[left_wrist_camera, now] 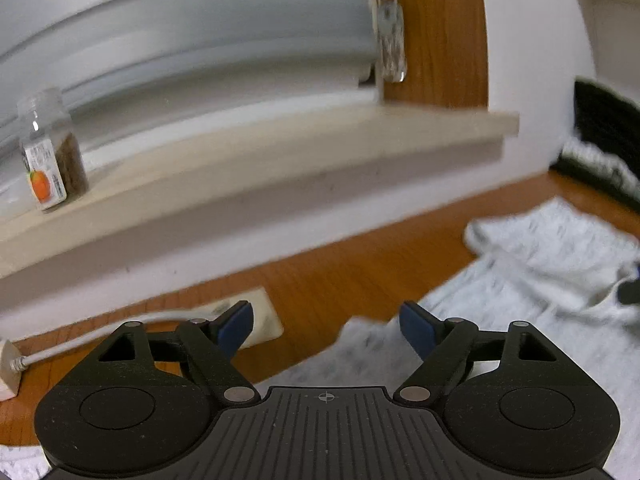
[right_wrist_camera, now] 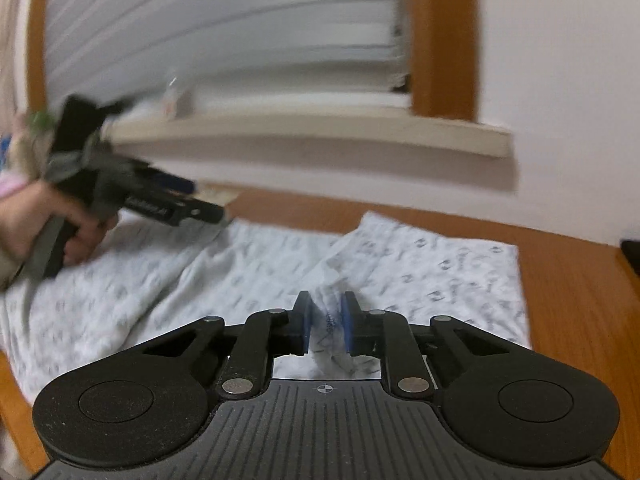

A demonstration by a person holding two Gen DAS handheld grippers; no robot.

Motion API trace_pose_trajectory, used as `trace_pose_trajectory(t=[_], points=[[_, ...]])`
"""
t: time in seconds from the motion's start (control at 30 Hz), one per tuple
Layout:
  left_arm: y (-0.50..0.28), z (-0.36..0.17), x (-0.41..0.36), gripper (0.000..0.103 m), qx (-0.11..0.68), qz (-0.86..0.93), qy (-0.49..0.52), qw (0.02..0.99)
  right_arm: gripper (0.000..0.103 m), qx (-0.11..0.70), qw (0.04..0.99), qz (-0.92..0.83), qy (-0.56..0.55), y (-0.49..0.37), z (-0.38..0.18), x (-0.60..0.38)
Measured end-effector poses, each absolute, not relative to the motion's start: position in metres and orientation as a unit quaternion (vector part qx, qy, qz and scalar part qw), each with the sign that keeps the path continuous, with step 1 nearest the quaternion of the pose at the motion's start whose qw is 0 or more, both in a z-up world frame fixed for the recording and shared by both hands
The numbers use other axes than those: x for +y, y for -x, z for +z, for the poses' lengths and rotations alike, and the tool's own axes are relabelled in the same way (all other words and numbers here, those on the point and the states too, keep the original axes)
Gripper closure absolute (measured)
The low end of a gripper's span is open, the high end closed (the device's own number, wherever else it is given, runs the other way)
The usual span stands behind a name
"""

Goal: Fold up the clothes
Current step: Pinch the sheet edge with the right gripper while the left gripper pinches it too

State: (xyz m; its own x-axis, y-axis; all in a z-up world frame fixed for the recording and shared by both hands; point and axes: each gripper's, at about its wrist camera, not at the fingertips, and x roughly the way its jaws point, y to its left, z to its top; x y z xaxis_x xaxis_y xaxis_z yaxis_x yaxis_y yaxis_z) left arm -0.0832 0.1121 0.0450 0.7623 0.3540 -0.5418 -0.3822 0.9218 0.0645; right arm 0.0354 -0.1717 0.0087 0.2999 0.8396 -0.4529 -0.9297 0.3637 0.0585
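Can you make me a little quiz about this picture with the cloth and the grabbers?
1. True or false: the left gripper holds nothing.
2. What is between the pads of the right gripper? A) jar B) cloth C) cable
3. Where does the jar stand?

Key:
1. True; its jaws are wide apart.
2. B, a fold of the cloth.
3. On the sill, under the blinds.

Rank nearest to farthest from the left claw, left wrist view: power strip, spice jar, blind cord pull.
1. power strip, on the table just past the left claw, left side.
2. spice jar, on the sill, far left.
3. blind cord pull, hanging upper right.
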Motion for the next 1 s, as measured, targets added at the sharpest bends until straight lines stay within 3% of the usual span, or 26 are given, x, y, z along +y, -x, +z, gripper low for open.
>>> trace_pose_trajectory(t=[0.17, 0.4, 0.67, 0.73, 0.83, 0.93, 1.0], points=[[0.066, 0.059, 0.099, 0.019, 0.282, 0.119, 0.148, 0.941, 0.087, 0.206, 0.810, 0.547, 0.049, -0.050, 0.017, -0.185], [0.020, 0.032, 0.109, 0.018, 0.288, 0.025, 0.423, 0.859, 0.087, 0.185, 0.812, 0.553, 0.013, -0.053, 0.028, -0.201], [-0.014, 0.024, 0.096, 0.017, 0.293, 0.039, 0.445, 0.845, 0.088, 0.163, 0.814, 0.557, -0.004, -0.051, 0.035, -0.210], [-0.025, 0.020, 0.093, 0.017, 0.300, 0.036, 0.451, 0.840, 0.093, 0.162, 0.813, 0.560, -0.004, -0.050, 0.036, -0.210], [-0.029, 0.020, 0.087, 0.017, 0.296, 0.044, 0.435, 0.850, 0.093, 0.160, 0.810, 0.564, 0.035, -0.044, 0.029, -0.204], [-0.026, 0.022, 0.087, 0.017, 0.294, 0.048, 0.424, 0.855, 0.087, 0.178, 0.788, 0.582, 0.093, -0.036, 0.015, -0.194], [-0.025, 0.025, 0.088, 0.017, 0.294, 0.057, 0.415, 0.859, 0.069, 0.186, 0.774, 0.593, 0.120, -0.031, 0.006, -0.188]])
